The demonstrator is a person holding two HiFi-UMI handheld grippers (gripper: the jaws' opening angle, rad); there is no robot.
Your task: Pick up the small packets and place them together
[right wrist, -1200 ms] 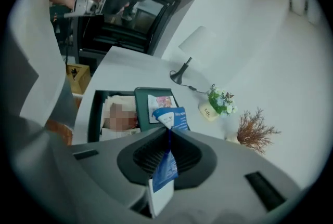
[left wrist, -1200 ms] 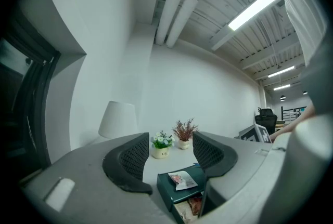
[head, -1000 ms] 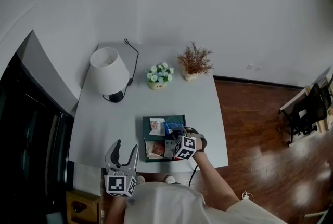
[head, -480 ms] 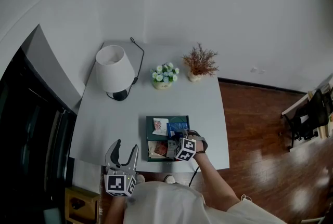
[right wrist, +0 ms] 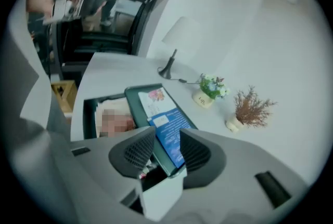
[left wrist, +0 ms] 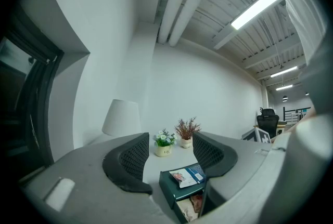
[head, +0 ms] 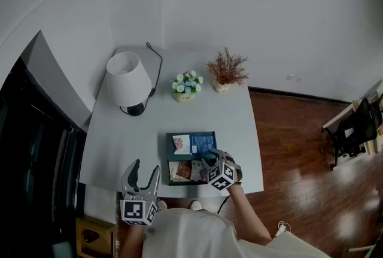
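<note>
The pale grey table stands in a bare white room, a dark green tray near its front edge. Nearest, the left gripper hangs level, jaws wide apart, empty. More packets fill the tray's near compartment. The right gripper tilts down, jaws just opening around the blue packet, pads seemingly clear. A white packet lies touching it. The packets look light, thin and slick, so a free edge is likely the best place to pinch.
</note>
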